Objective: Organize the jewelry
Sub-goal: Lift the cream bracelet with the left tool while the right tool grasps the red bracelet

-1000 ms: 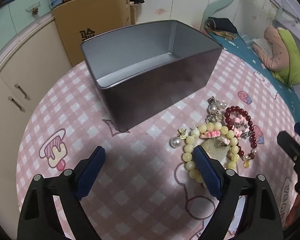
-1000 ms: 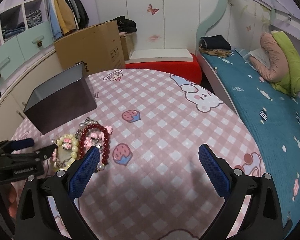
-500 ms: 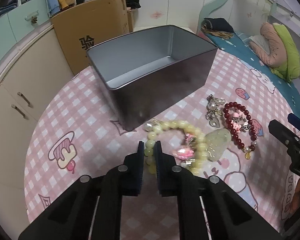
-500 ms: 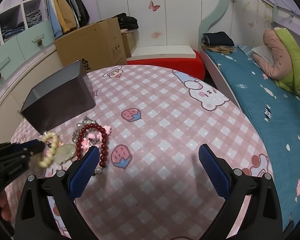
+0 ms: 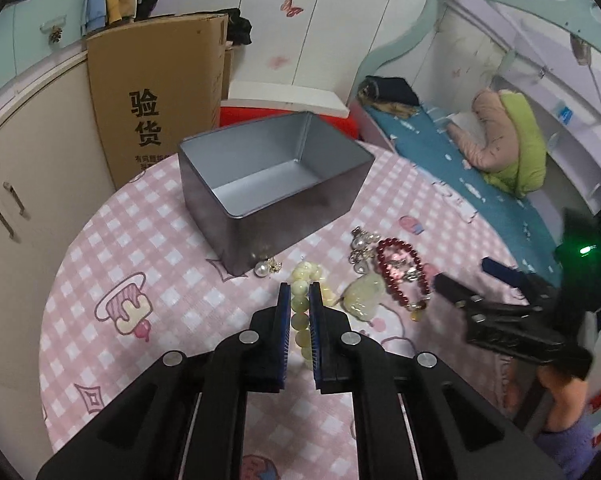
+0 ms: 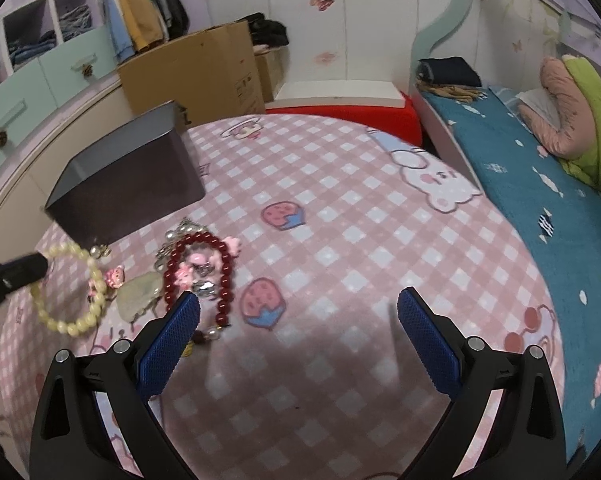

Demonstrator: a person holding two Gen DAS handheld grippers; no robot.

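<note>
A child's bedroom in a home.
A bed [image 6: 540, 184] with a teal sheet and bunched quilt [image 6: 572, 120] runs along the right; on the far left, clothes hang in an open wardrobe [image 6: 140, 20] above mint drawers [image 6: 52, 76]. Butterfly stickers [image 6: 320, 0] dot the far wall, and a pink cartoon cloth [image 6: 340, 240] covers the near table.

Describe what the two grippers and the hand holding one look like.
Both the left gripper and the right gripper are black plastic with angular, cut-out arms, silver round rivets and blue textured pads. Seen from the left, the right gripper's body shows a small green light. The hand holding it wears a purple sleeve.
</note>
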